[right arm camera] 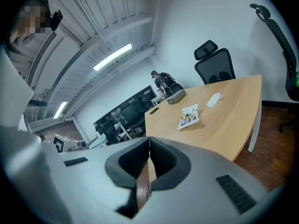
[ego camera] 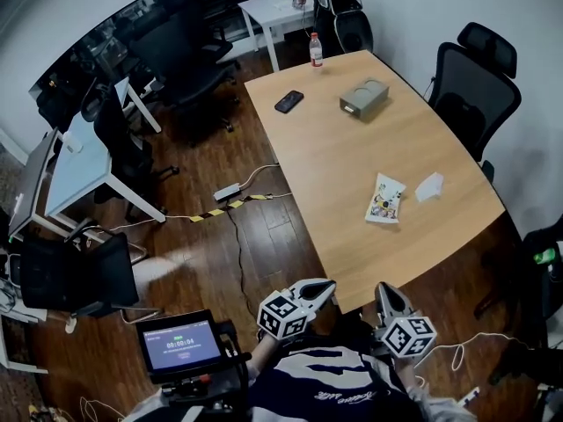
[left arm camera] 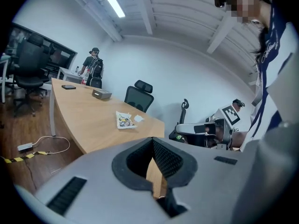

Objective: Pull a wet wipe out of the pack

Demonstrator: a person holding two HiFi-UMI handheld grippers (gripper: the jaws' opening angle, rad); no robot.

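Note:
The wet wipe pack [ego camera: 385, 199], white with a colourful print, lies flat on the wooden table [ego camera: 352, 174] near its right edge. It also shows in the left gripper view as the pack [left arm camera: 124, 120] and in the right gripper view as the pack [right arm camera: 189, 116]. A loose white wipe [ego camera: 429, 186] lies just beside it. Both grippers are held at the table's near end, well short of the pack. My left gripper [ego camera: 327, 284] [left arm camera: 153, 140] is shut with nothing in it. My right gripper [ego camera: 384, 287] [right arm camera: 149, 139] is shut too, and empty.
A grey box [ego camera: 364, 98], a black phone [ego camera: 288, 101] and a bottle [ego camera: 315, 49] sit at the table's far end. Black office chairs [ego camera: 473, 82] stand on the right. A power strip with cable [ego camera: 230, 192] lies on the floor left. A person [left arm camera: 93, 66] stands far off.

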